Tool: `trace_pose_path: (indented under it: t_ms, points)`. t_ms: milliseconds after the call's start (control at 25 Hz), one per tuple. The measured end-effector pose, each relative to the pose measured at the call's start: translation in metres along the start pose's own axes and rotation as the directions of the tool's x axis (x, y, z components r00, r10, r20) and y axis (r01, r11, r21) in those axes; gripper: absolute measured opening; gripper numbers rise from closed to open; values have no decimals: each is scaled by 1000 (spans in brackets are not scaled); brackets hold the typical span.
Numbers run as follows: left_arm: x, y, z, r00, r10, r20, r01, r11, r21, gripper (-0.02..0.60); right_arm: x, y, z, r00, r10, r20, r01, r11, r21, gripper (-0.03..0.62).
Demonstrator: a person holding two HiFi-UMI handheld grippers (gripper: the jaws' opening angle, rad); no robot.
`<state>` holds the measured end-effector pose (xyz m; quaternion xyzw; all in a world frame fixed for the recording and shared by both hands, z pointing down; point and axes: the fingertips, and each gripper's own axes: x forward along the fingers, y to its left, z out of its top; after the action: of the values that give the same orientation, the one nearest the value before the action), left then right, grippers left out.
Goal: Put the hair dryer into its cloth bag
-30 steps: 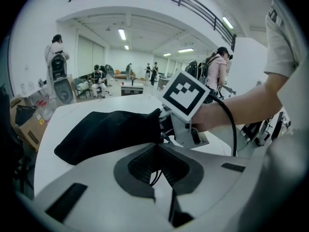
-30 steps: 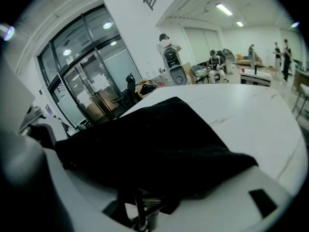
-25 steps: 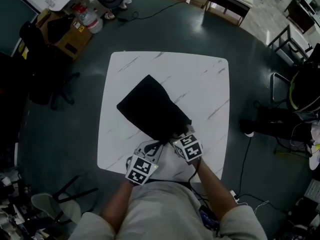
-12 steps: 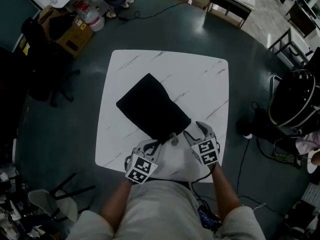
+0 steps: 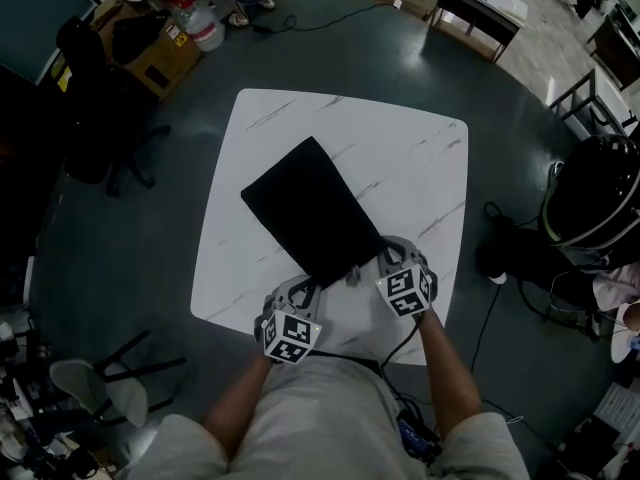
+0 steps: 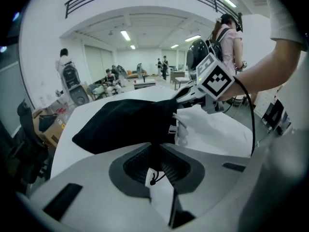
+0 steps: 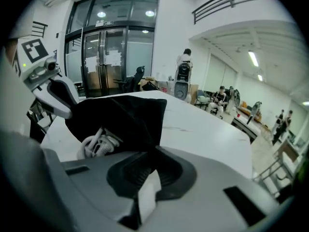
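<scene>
Head view, steeply down onto a white marbled table [image 5: 420, 158], with a black cloth bag [image 5: 310, 208] lying slantwise across it, closed end toward the far left corner and mouth toward the near edge. Reaching up from the bottom of the frame, a bare left forearm [image 5: 243, 398] and a bare right forearm [image 5: 440, 353], converging on that mouth. At the mouth's left corner, the left gripper [image 5: 303, 290], marker cube uppermost, tilted down and pointing up and to the right. At the mouth's right corner, the right gripper [image 5: 385, 260], likewise tilted down but pointing up and to the left, a dark cable trailing back beside the wrist. Both hands near each other, just inside the table's near edge.

In the left gripper view, clamped on the bag's hem: black cloth pinched between the jaws, a knotted drawstring end [image 6: 152, 181] dangling just below them. In the right gripper view, jaws just closed down, now nipping a fold of the same black hem (no gap between them).

Between the two grips, a slightly gaping mouth with a white coiled cord [image 7: 99, 144] showing against the dark cloth. Of the hair dryer, only that cord on show; body hidden inside the bulging bag.
</scene>
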<state>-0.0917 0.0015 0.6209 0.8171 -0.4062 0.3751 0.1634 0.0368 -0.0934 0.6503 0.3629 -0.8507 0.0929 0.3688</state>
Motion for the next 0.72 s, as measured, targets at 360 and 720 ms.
trace_pose_path:
  t_ms: [360,720]
  points:
    - [23,-12,-52,992,-6,-128,-12,990,-141,184,-2,11,-2,1000,9,13,-9,1000,1,21]
    - [14,-4,-45,999,-50,-20,42,963,-265,38,-32,44,-20,994,91,56,-101,973,207,21]
